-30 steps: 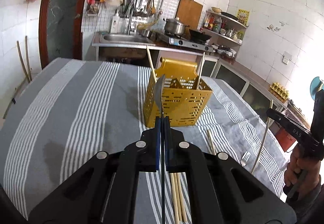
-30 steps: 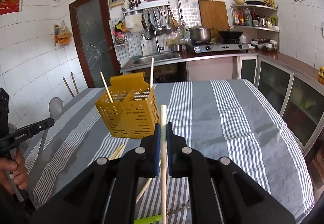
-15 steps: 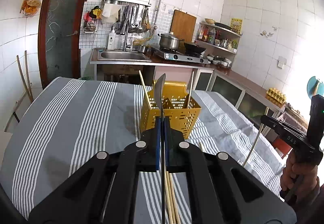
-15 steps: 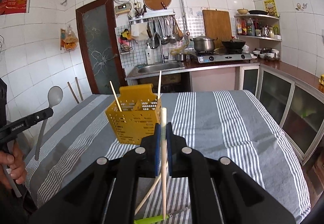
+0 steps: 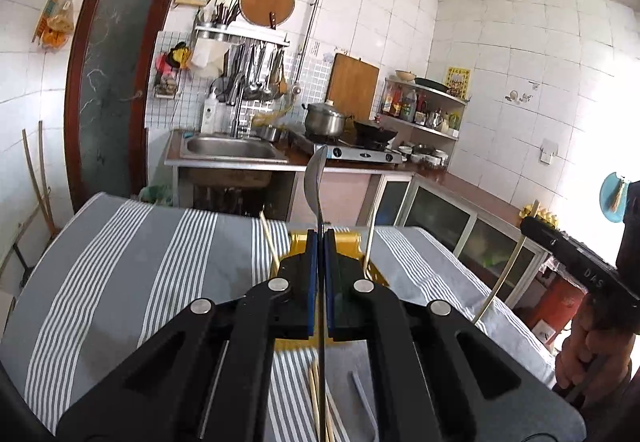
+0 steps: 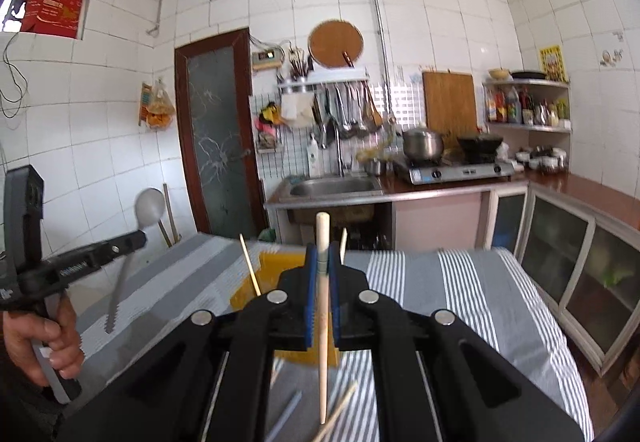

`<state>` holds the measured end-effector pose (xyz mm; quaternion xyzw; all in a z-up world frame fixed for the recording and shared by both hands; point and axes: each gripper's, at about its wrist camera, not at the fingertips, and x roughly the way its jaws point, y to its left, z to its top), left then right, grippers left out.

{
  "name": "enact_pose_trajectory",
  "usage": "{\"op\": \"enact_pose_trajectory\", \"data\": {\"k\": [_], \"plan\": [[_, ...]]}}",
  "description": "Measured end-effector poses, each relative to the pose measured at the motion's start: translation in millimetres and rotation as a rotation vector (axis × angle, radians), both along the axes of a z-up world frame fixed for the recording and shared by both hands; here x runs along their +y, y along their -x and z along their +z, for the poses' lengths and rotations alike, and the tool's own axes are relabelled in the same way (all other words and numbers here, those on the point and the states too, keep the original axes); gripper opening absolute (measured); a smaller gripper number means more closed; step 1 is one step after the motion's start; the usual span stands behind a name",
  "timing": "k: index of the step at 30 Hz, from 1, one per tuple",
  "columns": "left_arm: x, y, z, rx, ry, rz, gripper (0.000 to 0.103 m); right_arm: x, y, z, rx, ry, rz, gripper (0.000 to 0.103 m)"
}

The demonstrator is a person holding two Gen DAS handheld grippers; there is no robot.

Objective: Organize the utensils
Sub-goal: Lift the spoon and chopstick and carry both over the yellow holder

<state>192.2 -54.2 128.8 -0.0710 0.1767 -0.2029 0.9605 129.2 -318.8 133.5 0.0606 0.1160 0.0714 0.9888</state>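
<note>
A striped tablecloth [image 5: 120, 282] was spread over the table, with the yellow utensil basket [image 6: 245, 296] set at its middle, just beyond both grippers. The transfer step was judged in hand: each carried utensil would next need lowering, end down, into the basket. The left gripper [image 5: 319, 238] was clamped fully onto a metal spoon [image 5: 314, 178], bowl uppermost. The right gripper [image 6: 322, 254] was closed on a wooden chopstick [image 6: 322, 242]. Loose chopsticks [image 5: 320, 402] lay nearer.

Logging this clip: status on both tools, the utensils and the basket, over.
Left tool shut on spoon. Right tool shut on chopstick. Yellow basket ahead, two chopsticks standing in it. More chopsticks loose on striped cloth.
</note>
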Motion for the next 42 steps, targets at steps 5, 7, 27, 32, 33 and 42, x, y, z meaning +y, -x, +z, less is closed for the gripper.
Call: {"op": "enact_pose_trajectory", "data": {"k": [5, 7, 27, 32, 33, 42], "plan": [[-9.3, -41.9, 10.4, -0.024, 0.016, 0.006, 0.002, 5.5, -33.5, 14.6, -0.031, -0.007, 0.011, 0.006], [-13.7, -59.6, 11.9, -0.032, 0.027, 0.002, 0.002, 7.7, -50.8, 19.0, -0.042, -0.013, 0.015, 0.006], [-47.5, -167.4, -49.3, -0.046, 0.074, -0.014, 0.002, 23.1, -142.1, 20.2, -0.078, -0.02, 0.042, 0.006], [-46.0, -165.5, -48.8, -0.063, 0.084, 0.011, 0.002, 27.3, -148.4, 20.6, -0.08, -0.008, 0.043, 0.006], [-46.3, -164.6, -49.6, -0.064, 0.085, 0.018, 0.002, 27.3, -152.2, 15.4, -0.067, -0.013, 0.042, 0.006], [-49.7, -159.9, -63.7, -0.01, 0.07, 0.008, 0.002, 32.2, -168.3, -17.7, 0.002, 0.008, 0.018, 0.006]]}}
